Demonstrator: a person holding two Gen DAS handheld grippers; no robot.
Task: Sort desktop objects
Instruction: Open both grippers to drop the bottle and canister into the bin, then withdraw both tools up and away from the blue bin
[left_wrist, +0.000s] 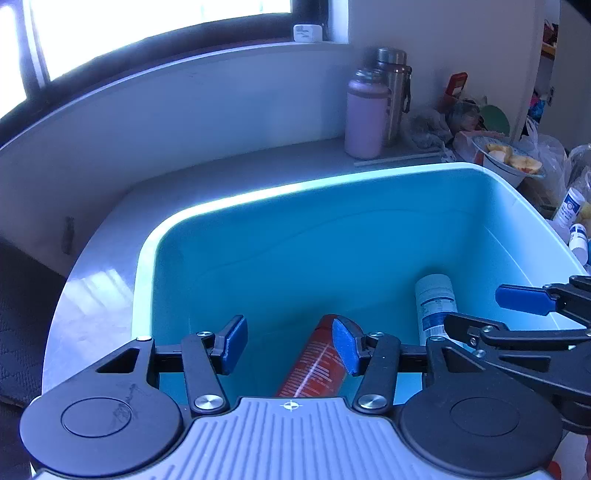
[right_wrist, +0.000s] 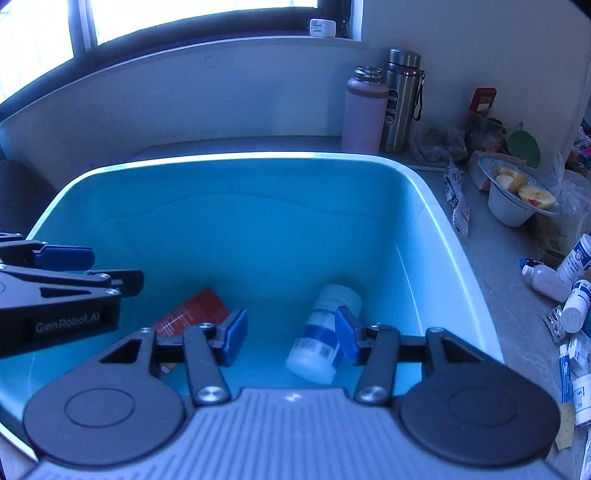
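Observation:
A large blue bin (left_wrist: 258, 195) (right_wrist: 454, 236) fills both views. On its floor lie a red-orange tube (left_wrist: 314, 365) (right_wrist: 195, 310) and a white bottle with a blue label (left_wrist: 436, 302) (right_wrist: 325, 332). My left gripper (left_wrist: 291, 343) hangs open over the bin above the red tube, nothing between its blue pads. My right gripper (right_wrist: 291, 332) is also open above the white bottle, holding nothing. Each gripper shows in the other's view: the right gripper (left_wrist: 517, 314) at the right edge, the left gripper (right_wrist: 74, 273) at the left edge.
On the grey desk behind the bin stand a pink flask (right_wrist: 364, 110) and a steel flask (right_wrist: 402, 99). To the right are a white bowl of fruit (right_wrist: 517, 195), several small white medicine bottles (right_wrist: 576, 254) and tubes, and plastic bags. A window ledge runs behind.

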